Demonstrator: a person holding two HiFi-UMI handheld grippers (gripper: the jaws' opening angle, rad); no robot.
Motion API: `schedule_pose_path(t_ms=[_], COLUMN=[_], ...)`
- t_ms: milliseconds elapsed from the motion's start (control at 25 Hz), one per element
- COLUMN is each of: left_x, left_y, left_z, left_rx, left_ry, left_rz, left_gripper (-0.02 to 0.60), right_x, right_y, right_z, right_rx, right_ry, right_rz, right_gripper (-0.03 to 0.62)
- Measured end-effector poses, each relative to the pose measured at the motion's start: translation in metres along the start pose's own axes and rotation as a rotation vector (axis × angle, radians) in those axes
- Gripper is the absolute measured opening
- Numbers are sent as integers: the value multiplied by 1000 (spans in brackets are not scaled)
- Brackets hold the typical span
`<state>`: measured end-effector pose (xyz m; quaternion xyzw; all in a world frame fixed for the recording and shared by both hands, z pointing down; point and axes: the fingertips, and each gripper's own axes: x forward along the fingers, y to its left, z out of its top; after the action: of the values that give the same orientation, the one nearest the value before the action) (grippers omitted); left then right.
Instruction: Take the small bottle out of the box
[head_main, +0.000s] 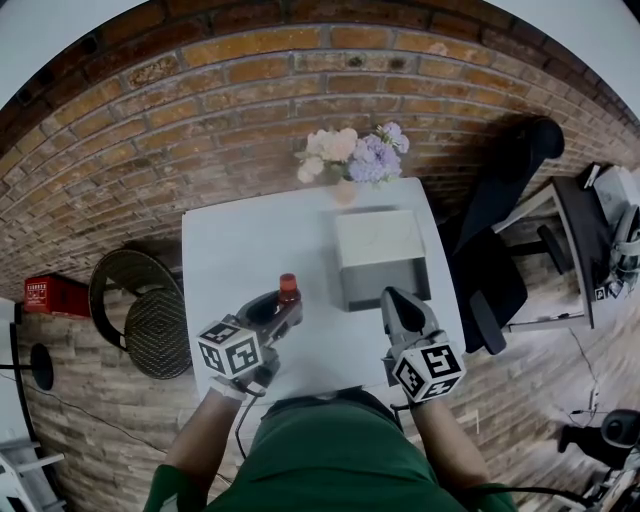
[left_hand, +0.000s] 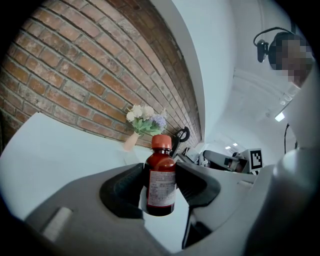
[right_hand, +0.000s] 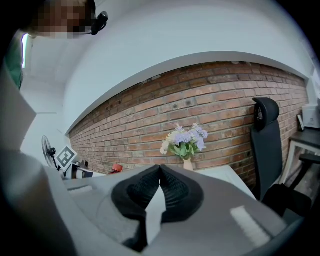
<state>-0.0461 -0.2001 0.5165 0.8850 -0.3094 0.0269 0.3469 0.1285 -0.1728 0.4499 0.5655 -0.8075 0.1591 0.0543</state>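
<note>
Between the pads of my left claw (head_main: 278, 312) the small bottle (left_hand: 161, 172) sits upright, clamped at its label, presumably to keep it from tipping (jaws part-open around it). It is outside the box (head_main: 378, 255), ahead-right of this claw. My right claw (right_hand: 159, 170) is pinched together, empty.

A white table (head_main: 240, 250) stands against a brick wall (head_main: 200, 110). At its far edge, a pale vase (head_main: 345, 192) holds white and lilac flowers (head_main: 352, 155). A black office chair (head_main: 500, 240) sits to the right, and a round black fan (head_main: 140, 310) and a red crate (head_main: 55, 295) sit to the left.
</note>
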Motion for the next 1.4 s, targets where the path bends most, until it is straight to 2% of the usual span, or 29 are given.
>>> schedule_pose_path(t_ms=[280,720,1400], left_x=[3,6,16], left_y=[-10,-19,-25], left_z=[-2,-6,-20], left_rx=[9,20,12], left_ry=[6,22,43], left_rz=[-35,-49,-48], left_gripper=[210,210,210], right_x=[-3,-8,-14], right_y=[-2,-2,-17], right_z=[-1,-2,-13], right_rx=[-10,-28,10], right_ry=[13,13,21], right_rz=[-8,2,-11], right_gripper=[5,3,4])
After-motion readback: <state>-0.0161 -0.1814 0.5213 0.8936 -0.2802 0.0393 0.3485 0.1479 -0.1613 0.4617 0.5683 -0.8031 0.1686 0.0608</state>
